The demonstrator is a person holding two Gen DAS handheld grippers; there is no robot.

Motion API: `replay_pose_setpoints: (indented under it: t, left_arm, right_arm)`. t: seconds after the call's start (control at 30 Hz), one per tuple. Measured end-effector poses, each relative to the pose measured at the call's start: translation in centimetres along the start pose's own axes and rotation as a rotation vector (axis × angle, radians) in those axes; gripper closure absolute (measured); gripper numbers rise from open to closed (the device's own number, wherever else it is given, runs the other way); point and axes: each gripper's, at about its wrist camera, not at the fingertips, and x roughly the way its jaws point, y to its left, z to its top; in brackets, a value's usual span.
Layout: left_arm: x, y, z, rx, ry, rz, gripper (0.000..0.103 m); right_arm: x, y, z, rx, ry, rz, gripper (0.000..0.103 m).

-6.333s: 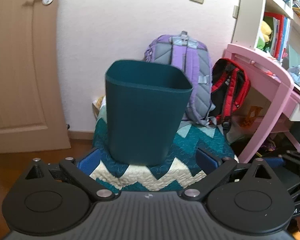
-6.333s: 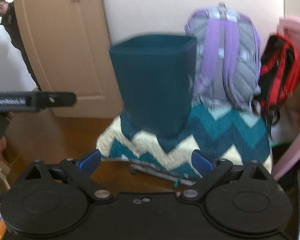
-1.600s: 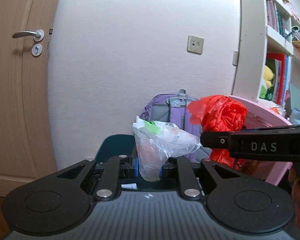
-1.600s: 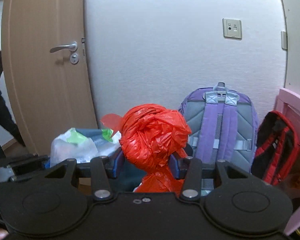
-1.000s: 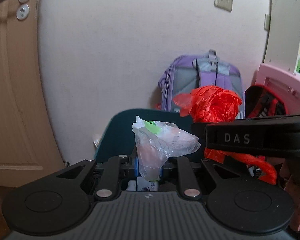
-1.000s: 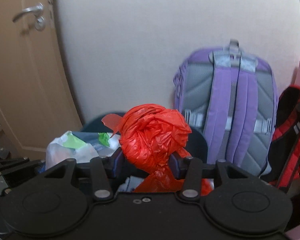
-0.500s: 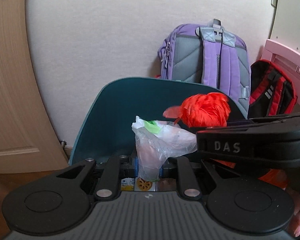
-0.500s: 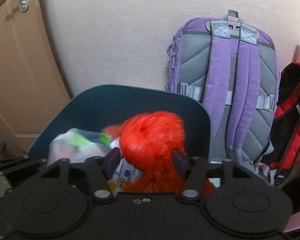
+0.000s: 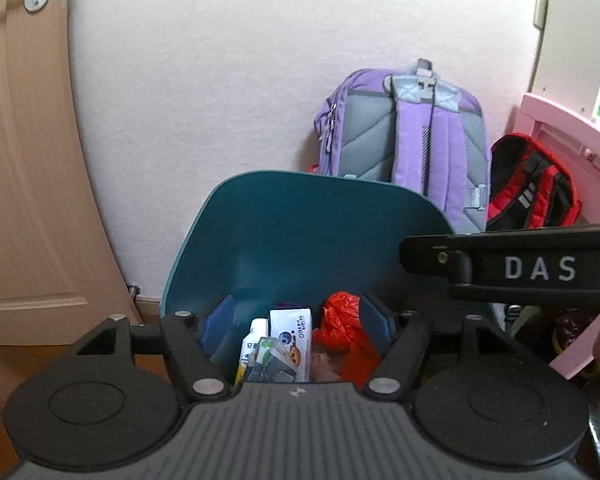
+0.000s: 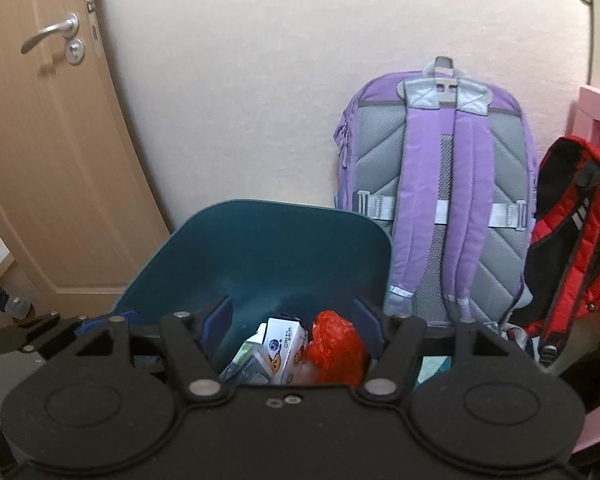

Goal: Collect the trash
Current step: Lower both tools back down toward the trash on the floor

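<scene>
A dark teal bin (image 9: 312, 236) stands below both grippers; it also shows in the right wrist view (image 10: 260, 252). Inside lie a red plastic bag (image 9: 342, 332), a clear bag of trash (image 9: 270, 362) and white cartons (image 9: 292, 328). The red bag (image 10: 334, 350) and cartons (image 10: 282, 344) show in the right wrist view too. My left gripper (image 9: 296, 320) is open and empty over the bin mouth. My right gripper (image 10: 292, 316) is open and empty over the bin, and its body (image 9: 512, 266) shows at the right of the left wrist view.
A purple backpack (image 10: 436, 200) leans on the wall behind the bin, a red and black backpack (image 10: 572, 236) beside it. A pink desk (image 9: 568, 144) is at the right. A wooden door (image 10: 48, 152) is at the left.
Both grippers have opened. The clear bag and the red bag have dropped out of the fingers into the bin.
</scene>
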Motion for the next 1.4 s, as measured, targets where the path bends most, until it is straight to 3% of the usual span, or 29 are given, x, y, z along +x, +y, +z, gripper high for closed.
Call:
replay_pose_setpoints:
  t: [0.43,0.8,0.87,1.1,1.4]
  left_arm:
    - [-9.1,-1.3,-2.2,0.014,-0.073,-0.020,0.031]
    - [-15.6,-2.3,-7.9,0.032,-0.101,-0.063,0.030]
    - [-16.2,-2.3,-9.0,0.027,-0.097,-0.071,0.025]
    - [-16.1,-2.3,-13.7,0.024,-0.051,-0.090,0.024]
    - [-11.4,-1.9,-21.5,0.002,0.077,-0.083,0.020]
  right_arm:
    - [-10.1,-0.1,-3.9,-0.019,-0.062,0.024,0.032]
    - [-15.2,-1.0,-10.5,-0.069,-0.060,0.068,0.028]
    - [-15.4,-1.2,-12.0,-0.069,-0.050,0.077,0.027]
    - [-13.9,-2.3,-18.0,-0.069,0.025,0.075,0.023]
    - [-8.2,-4.9,-25.7,-0.007,0.163,0.057,0.017]
